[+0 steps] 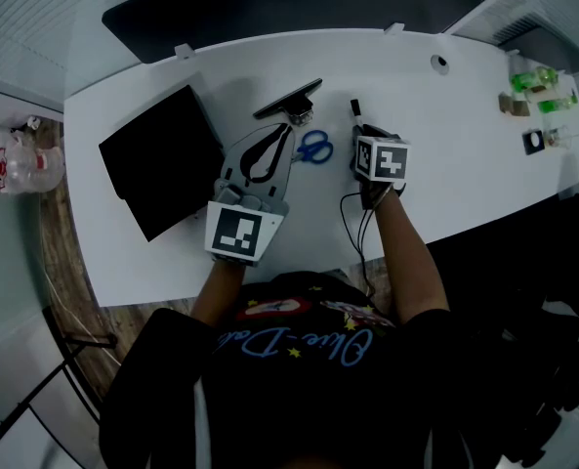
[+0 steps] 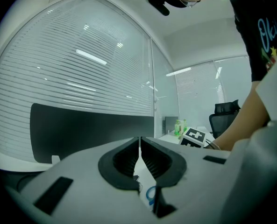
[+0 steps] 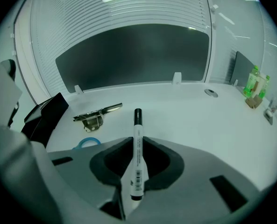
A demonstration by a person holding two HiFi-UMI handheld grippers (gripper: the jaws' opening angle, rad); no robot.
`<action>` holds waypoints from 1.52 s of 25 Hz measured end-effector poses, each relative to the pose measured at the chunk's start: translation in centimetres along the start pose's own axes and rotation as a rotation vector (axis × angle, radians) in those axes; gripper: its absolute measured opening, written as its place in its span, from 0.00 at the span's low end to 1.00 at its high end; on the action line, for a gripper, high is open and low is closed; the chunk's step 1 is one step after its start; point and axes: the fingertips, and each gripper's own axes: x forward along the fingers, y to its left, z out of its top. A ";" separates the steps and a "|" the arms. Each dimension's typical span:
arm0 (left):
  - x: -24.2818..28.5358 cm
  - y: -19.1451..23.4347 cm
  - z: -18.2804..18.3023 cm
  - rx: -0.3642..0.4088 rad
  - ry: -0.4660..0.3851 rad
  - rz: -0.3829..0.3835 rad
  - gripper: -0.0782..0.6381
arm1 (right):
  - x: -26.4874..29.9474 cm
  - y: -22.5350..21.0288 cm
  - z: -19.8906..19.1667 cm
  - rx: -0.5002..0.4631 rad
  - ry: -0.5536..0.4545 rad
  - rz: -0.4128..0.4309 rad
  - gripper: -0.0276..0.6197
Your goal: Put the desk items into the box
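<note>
black box (image 1: 160,159) on desk (image 1: 465,164) at left; inside dark, contents unreadable. right gripper (image 3: 138,148) clamped on marker (image 3: 137,122), cap end pointing away, well apart from box. left gripper (image 2: 139,146) jaws together, nothing between. scissors (image 1: 315,148) on desk between grippers, metal clip (image 1: 289,99) just beyond.
</note>
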 end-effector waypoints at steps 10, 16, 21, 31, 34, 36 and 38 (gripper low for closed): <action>-0.3 -0.2 0.3 0.024 0.028 0.001 0.12 | -2.6 0.4 1.6 0.042 -0.104 0.033 0.15; -0.6 -0.4 1.0 0.031 0.031 0.001 0.12 | -4.6 0.4 2.4 0.064 -0.179 0.052 0.15; -0.7 -0.8 1.4 0.042 0.038 -0.007 0.12 | -6.4 0.3 3.4 0.083 -0.250 0.076 0.15; -0.9 -2.4 2.5 0.082 0.037 -0.022 0.12 | -10.6 0.8 5.2 0.113 -0.394 0.144 0.15; -1.0 -2.7 3.1 0.088 0.021 -0.020 0.12 | -12.0 1.2 6.0 0.116 -0.438 0.168 0.15; -1.0 -2.9 3.6 0.095 0.016 -0.020 0.12 | -13.1 1.4 6.6 0.116 -0.471 0.183 0.15; -1.0 -3.2 3.8 0.100 0.014 -0.020 0.12 | -14.1 1.6 7.0 0.113 -0.501 0.196 0.15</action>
